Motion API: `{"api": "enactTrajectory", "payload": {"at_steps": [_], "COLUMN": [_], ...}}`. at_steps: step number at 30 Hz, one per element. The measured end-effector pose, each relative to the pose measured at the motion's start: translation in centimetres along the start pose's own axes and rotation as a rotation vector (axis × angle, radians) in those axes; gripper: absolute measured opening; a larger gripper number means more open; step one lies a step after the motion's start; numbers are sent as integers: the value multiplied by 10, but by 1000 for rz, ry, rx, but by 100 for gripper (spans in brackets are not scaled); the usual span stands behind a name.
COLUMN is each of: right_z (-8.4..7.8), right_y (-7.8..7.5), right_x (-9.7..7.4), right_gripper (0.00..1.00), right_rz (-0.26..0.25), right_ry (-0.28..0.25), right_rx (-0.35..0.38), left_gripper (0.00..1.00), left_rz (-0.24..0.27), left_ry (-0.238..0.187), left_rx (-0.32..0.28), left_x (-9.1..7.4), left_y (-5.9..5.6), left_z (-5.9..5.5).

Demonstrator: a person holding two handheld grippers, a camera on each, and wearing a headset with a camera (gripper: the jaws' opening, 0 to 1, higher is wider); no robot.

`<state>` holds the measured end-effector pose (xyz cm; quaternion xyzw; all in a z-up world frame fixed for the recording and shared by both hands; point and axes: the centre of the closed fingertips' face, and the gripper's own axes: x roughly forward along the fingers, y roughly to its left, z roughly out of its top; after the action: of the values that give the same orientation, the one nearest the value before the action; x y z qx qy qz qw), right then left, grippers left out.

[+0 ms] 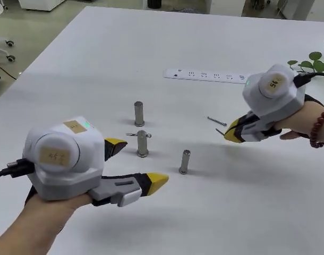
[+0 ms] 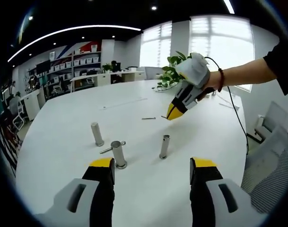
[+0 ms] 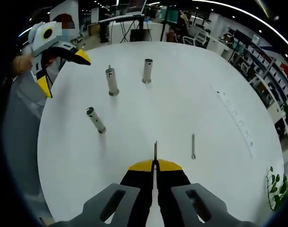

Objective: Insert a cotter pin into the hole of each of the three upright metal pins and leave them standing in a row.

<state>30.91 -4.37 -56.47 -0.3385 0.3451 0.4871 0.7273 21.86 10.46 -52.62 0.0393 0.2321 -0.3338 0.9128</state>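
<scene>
Clamps thin grey metal cotter pin [image 3: 155, 150] in black-and-yellow right gripper [image 3: 155, 164], 3 o'clock of three upright silver metal pins [image 1: 142, 143]; holds left gripper [image 2: 153, 163] jaws apart at 7 o'clock.

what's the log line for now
left claw: open; right claw: shut on cotter pin; middle metal pin: fitted; outer metal pins: bare; spare cotter pin: on table

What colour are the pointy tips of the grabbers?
Yellow fingertips; the left gripper view shows them best.
</scene>
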Motion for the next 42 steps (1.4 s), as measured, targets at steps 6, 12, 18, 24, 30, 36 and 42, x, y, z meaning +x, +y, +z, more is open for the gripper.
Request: {"api": "enactTrajectory", "payload": {"at_steps": [6,12,18,24,30,36,42], "right_z": [10,16,28,39,52,60,65], "right_y": [16,31,48,62,79,86,99], "right_x": [-10,-15,-19,-20,-23,-22,-21], "right_gripper": [0,0,0,0,0,0,0], "right_rz": [-2,2,33,62,92,110,129], "right_ry": [-31,-40,-90,-124,-157,-176,-177], "right_rx": [-67,-126,-126,-163,-191,-237,-301], "left_gripper": [54,48,36,35,31,23,18], "left_rz": [-34,-62,-91,-128,-147,-186,-221], "left_ry": [7,8,6,-1,11,12,12], "left_rx": [5,0,-109,-172,-210,-282,-339], "left_x": [6,12,16,18,21,23,24], "left_y": [-8,-16,-17,-25,-30,-38,-46], "left_z": [8,16,20,23,20,21,23]}}
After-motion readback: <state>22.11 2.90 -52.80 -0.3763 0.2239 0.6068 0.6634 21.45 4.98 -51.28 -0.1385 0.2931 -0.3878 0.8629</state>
